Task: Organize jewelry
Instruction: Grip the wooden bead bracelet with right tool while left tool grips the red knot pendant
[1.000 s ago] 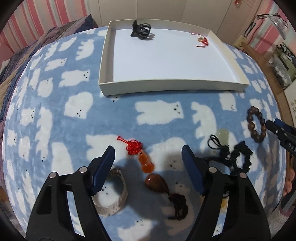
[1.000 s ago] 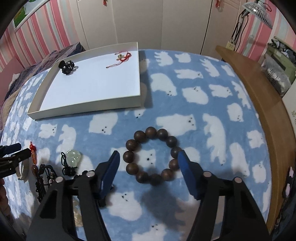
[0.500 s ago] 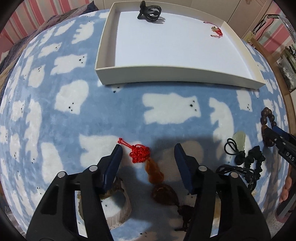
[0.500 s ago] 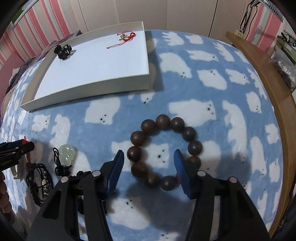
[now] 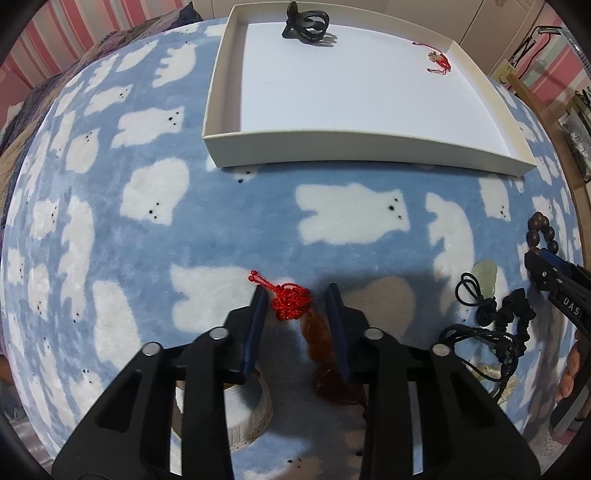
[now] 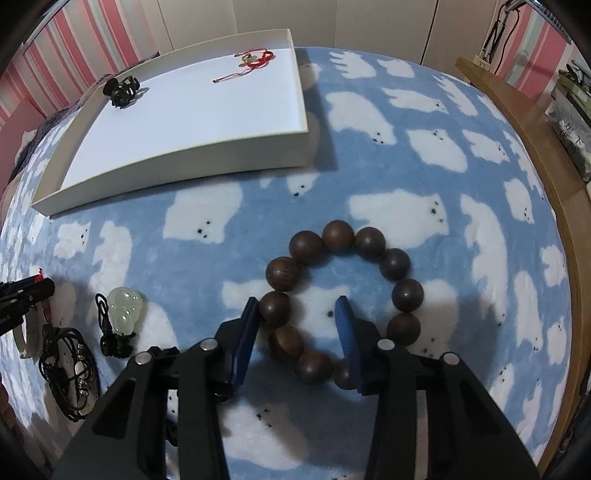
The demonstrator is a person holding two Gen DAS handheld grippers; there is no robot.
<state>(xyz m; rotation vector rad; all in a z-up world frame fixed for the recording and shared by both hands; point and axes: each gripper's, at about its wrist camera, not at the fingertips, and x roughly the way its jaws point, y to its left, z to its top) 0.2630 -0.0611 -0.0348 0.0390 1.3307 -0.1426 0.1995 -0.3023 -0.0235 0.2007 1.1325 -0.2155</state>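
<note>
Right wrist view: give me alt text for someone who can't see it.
The right hand-held gripper points down at a dark wooden bead bracelet on a blue polar-bear blanket, jaws closing astride the bracelet's left side. A white tray beyond holds a black hair clip and a red cord charm; a pale green pendant lies left.

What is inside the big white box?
Inside the white box are a black hair clip at the back and a red string charm in a back corner. The rest shows bare white floor; nothing looks covered.
</note>
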